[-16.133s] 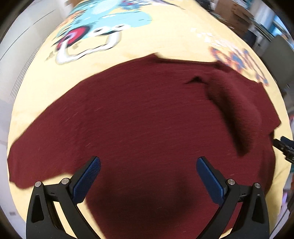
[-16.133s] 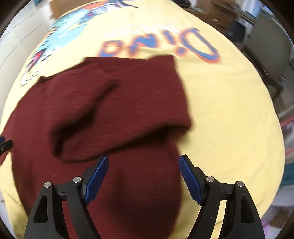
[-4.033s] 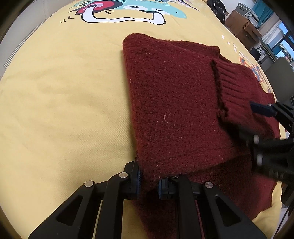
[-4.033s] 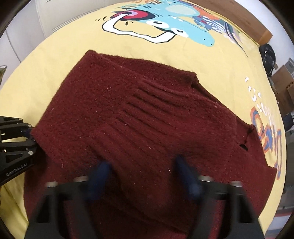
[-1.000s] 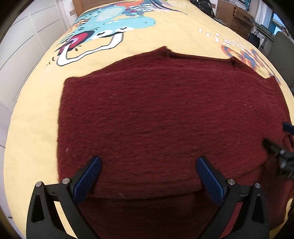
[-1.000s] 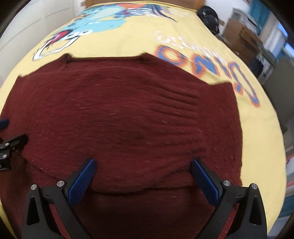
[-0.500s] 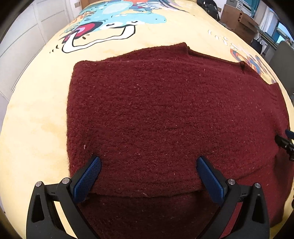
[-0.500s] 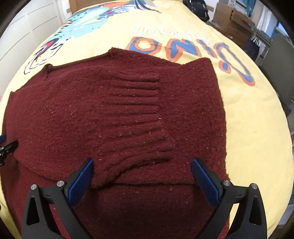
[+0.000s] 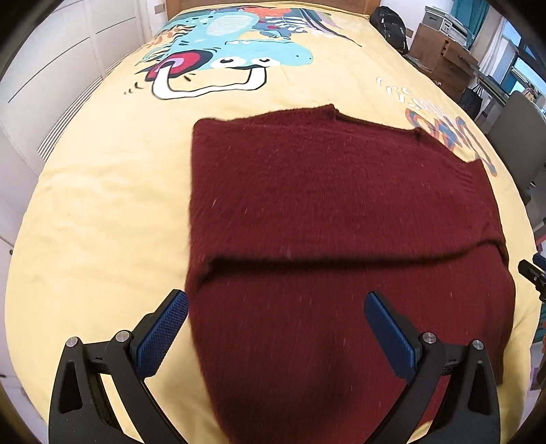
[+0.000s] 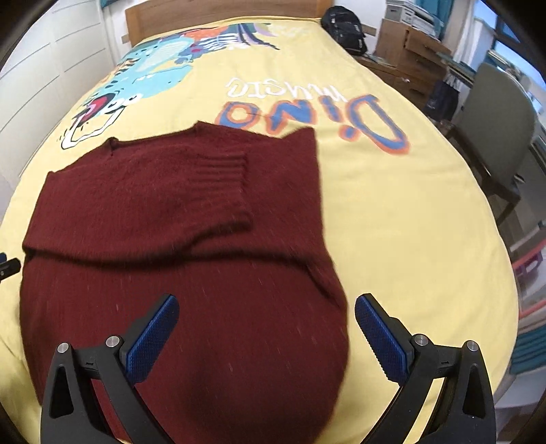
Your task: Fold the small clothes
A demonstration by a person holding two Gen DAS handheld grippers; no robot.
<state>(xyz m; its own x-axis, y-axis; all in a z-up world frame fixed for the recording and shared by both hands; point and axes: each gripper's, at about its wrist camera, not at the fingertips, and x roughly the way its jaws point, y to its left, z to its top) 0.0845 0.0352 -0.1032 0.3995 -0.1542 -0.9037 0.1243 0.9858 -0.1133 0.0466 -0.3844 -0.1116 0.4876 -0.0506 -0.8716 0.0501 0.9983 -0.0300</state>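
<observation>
A dark red knitted sweater (image 9: 327,211) lies flat on the yellow bedspread (image 9: 95,191), its sleeves folded in across the body. A ribbed cuff (image 10: 221,170) lies on top in the right wrist view, where the sweater (image 10: 177,259) fills the lower middle. My left gripper (image 9: 276,328) is open and empty above the sweater's near left part. My right gripper (image 10: 266,328) is open and empty above the near right part. The tip of the right gripper shows at the left wrist view's right edge (image 9: 532,273).
The bedspread carries a cartoon dinosaur print (image 9: 232,58) and lettering (image 10: 307,112). A wooden headboard (image 10: 221,10) is at the far end. A black backpack (image 10: 344,30), wooden drawers (image 10: 416,58) and a grey chair (image 10: 494,129) stand to the right of the bed.
Both grippers have pulled back and up from the sweater, staying open. More bedspread shows around the sweater now.
</observation>
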